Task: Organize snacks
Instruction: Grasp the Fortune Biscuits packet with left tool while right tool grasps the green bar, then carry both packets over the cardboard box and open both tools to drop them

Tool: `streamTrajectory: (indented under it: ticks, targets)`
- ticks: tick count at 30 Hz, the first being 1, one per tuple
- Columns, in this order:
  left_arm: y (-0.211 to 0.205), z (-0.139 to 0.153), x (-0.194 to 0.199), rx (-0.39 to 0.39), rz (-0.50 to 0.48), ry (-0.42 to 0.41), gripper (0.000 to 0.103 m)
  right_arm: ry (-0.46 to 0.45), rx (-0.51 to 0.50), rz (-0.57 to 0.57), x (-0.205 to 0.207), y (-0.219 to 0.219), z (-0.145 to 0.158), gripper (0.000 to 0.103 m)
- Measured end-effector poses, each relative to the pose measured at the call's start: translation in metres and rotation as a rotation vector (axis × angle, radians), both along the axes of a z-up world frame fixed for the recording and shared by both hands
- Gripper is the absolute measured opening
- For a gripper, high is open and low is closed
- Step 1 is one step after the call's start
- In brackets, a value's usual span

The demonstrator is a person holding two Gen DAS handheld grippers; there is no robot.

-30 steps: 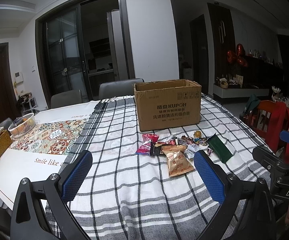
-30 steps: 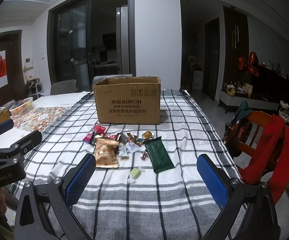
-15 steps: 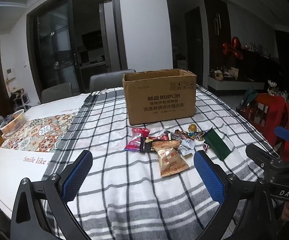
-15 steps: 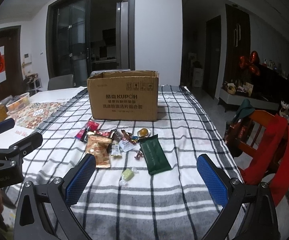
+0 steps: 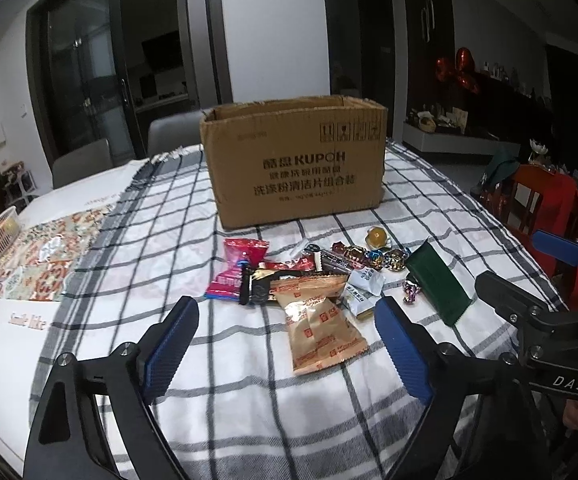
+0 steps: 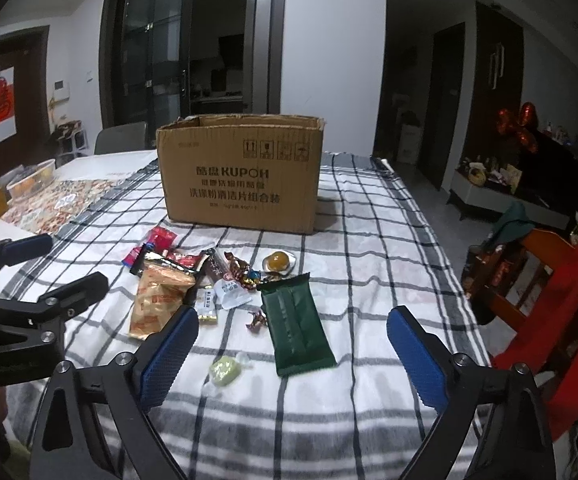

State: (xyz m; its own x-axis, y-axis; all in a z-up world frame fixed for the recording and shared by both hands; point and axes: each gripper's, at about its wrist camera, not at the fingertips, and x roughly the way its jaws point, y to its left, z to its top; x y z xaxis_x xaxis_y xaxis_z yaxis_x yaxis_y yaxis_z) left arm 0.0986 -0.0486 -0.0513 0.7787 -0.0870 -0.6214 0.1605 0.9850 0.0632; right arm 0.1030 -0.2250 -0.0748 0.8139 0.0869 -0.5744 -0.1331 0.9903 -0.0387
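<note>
My left gripper (image 5: 285, 344) and right gripper (image 6: 289, 354) have both just been narrowing a little, yet stand wide with nothing between the pads. The snacks lie mid-tablecloth before the box (image 5: 295, 164). The tan packet (image 5: 321, 330) lies lengthwise ahead of my left; the green packet (image 6: 295, 322) lengthwise ahead of my right.

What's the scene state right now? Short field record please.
surface: checked cloth on a table
container: cardboard box, open top, upright, behind the snacks
snacks: loose pile in front of the box, none seen inside it
nearest right gripper: green packet, pale green candy
nearest left gripper: orange packet
grippers: both open, jaws just narrowing, nothing held
</note>
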Motion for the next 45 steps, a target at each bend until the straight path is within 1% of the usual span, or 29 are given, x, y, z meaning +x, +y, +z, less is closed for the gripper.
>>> streamTrajectory:
  ticks: [4, 5, 10, 14, 19, 23, 25, 28, 29, 31, 32, 35, 38, 45]
  targets:
    - [-0.004, -0.010, 0.016, -0.011, -0.004, 0.041, 0.086, 0.030, 0.005, 0.018, 0.019, -0.002, -0.010, 0.090]
    - [-0.005, -0.013, 0.019, -0.013, -0.005, 0.053, 0.085, 0.039, 0.008, 0.020, 0.022, -0.003, -0.011, 0.088]
    - [-0.008, -0.029, 0.035, -0.030, -0.009, 0.124, 0.081, 0.114, 0.026, 0.037, 0.042, -0.006, -0.032, 0.081]
    - [-0.011, -0.041, 0.044, -0.033, -0.012, 0.164, 0.079, 0.155, 0.026, 0.046, 0.051, -0.007, -0.044, 0.076]
    - [-0.012, -0.052, 0.055, -0.040, -0.010, 0.201, 0.075, 0.199, 0.020, 0.056, 0.063, -0.007, -0.056, 0.074]
    - [-0.013, -0.059, 0.063, -0.051, -0.011, 0.227, 0.069, 0.230, 0.020, 0.058, 0.071, -0.008, -0.065, 0.073]
    - [-0.013, -0.062, 0.065, -0.062, -0.014, 0.242, 0.066, 0.239, 0.016, 0.061, 0.074, -0.009, -0.068, 0.069]
    - [-0.012, -0.066, 0.069, -0.077, -0.020, 0.264, 0.061, 0.252, 0.011, 0.065, 0.077, -0.008, -0.072, 0.068]
    - [-0.013, -0.066, 0.070, -0.081, -0.023, 0.269, 0.058, 0.254, 0.011, 0.065, 0.078, -0.008, -0.072, 0.063]
    - [-0.013, -0.068, 0.071, -0.092, -0.030, 0.277, 0.055, 0.257, 0.007, 0.070, 0.078, -0.007, -0.073, 0.056]
    - [-0.013, -0.068, 0.071, -0.097, -0.033, 0.279, 0.052, 0.259, 0.006, 0.074, 0.078, -0.006, -0.073, 0.051]
    - [-0.013, -0.068, 0.070, -0.106, -0.041, 0.279, 0.049, 0.252, -0.003, 0.070, 0.077, -0.005, -0.073, 0.048]
    - [-0.013, -0.066, 0.069, -0.109, -0.051, 0.276, 0.046, 0.244, 0.000, 0.064, 0.074, -0.005, -0.069, 0.048]
    - [-0.010, -0.048, 0.058, -0.109, -0.071, 0.223, 0.045, 0.194, 0.008, 0.052, 0.063, -0.003, -0.051, 0.048]
